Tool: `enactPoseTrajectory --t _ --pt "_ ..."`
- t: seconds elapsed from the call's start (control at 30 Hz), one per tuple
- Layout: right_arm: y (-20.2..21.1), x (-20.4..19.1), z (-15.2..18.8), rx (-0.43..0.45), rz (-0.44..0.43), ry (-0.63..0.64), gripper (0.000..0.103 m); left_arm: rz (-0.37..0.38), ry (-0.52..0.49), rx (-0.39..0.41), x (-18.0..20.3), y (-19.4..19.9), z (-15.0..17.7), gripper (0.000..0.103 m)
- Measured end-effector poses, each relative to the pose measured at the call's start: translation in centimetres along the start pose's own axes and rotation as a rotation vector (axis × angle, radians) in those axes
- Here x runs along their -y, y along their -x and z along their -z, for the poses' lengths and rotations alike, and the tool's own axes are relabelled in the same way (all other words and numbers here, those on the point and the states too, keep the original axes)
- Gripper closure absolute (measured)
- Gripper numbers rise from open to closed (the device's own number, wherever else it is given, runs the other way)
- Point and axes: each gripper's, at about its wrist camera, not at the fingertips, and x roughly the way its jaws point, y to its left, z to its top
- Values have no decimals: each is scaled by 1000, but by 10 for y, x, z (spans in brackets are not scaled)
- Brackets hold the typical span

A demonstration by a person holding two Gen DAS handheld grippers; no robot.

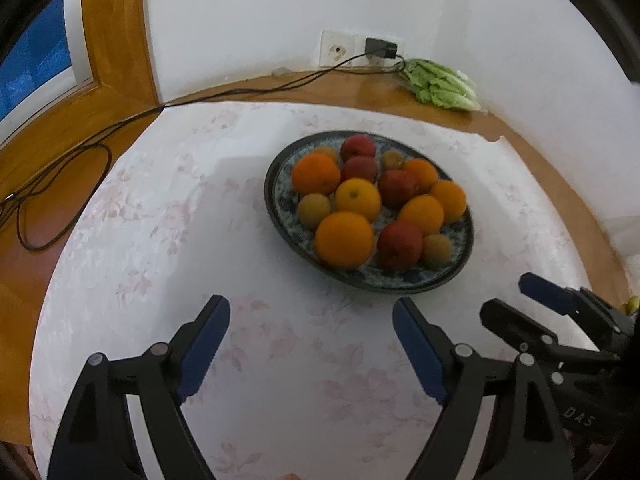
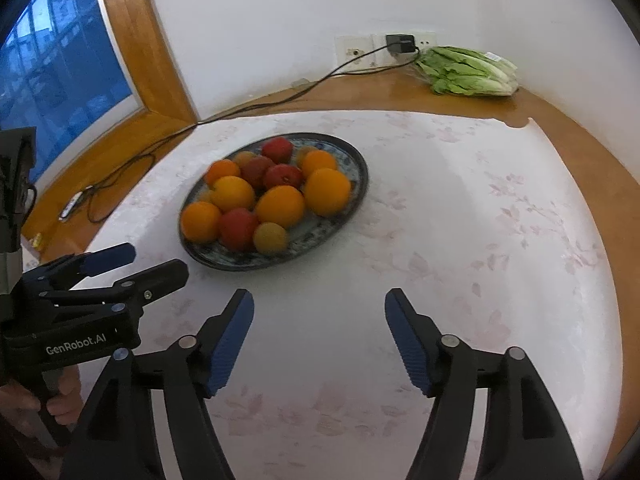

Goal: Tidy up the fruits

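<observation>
A dark blue patterned plate (image 1: 400, 286) (image 2: 240, 266) sits on the white floral cloth, piled with fruit. The pile holds several oranges (image 1: 344, 240) (image 2: 327, 191), red round fruits (image 1: 400, 244) (image 2: 238, 228) and small yellow-green fruits (image 1: 314, 210) (image 2: 270, 238). My left gripper (image 1: 311, 306) (image 2: 154, 261) stands open over bare cloth in front of the plate, nothing between its blue pads. My right gripper (image 2: 319, 298) (image 1: 509, 295) is open too, just right of the left one and short of the plate, with nothing held.
A bag of lettuce (image 1: 444, 88) (image 2: 468, 72) lies on the wooden table by the back wall. A black cable (image 1: 60, 184) (image 2: 120, 176) runs from a wall charger (image 1: 380, 48) across the left side. A wood-framed window (image 2: 60, 80) is at the left.
</observation>
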Motion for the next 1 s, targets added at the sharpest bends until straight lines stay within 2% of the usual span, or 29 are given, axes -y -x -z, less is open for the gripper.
enactPoseTrajectory --t 0.3,0.53,1.0 --pt "-13 8 6 -19 85 -20 32 -21 2 -31 4 -16 7 16" --pt "-16 2 6 -15 128 2 31 -43 -24 -19 10 -18 10 11" --pt "-17 1 7 -19 141 15 30 -67 -30 -5 13 -20 12 11"
